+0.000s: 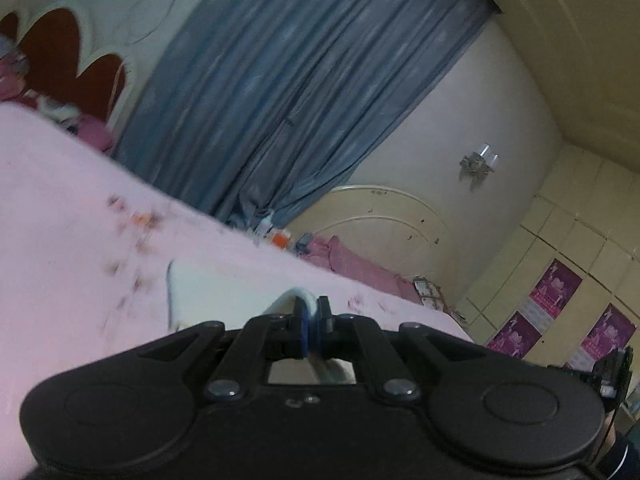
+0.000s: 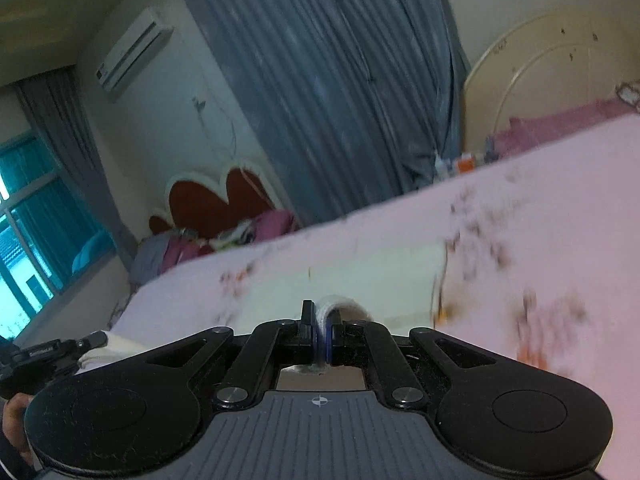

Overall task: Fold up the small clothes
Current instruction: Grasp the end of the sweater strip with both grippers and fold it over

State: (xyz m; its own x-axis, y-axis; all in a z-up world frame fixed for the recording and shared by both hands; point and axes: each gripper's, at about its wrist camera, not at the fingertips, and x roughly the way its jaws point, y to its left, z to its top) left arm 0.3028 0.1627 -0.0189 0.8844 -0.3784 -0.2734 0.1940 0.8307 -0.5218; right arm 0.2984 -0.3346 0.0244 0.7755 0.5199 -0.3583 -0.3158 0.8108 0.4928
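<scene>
Two grippers are each clamped on a fold of the same small white garment [image 1: 192, 280], which hangs between them just above the pink floral bedspread [image 1: 60, 200]. In the left wrist view, the left gripper [image 1: 314, 320] has its jaws pressed nearly together, with a loop of white cloth bulging up past the fingertips and more of it trailing down beneath the jaws. The rest of the garment spreads to the left of that gripper, blurred, just beyond the fingers. In the right wrist view, the right gripper [image 2: 321, 326] is likewise closed tight on a rolled white edge that arches over to the right of its tips. The garment's pale panel lies just beyond these fingers, stretching toward the right, with its far edge against the bedspread's flower print. At the lower left of that view the left gripper appears again, with white cloth at its tip and a hand [image 2: 16, 416] below it. Grey-blue curtains [image 1: 280, 80] hang at the far side of the room.
</scene>
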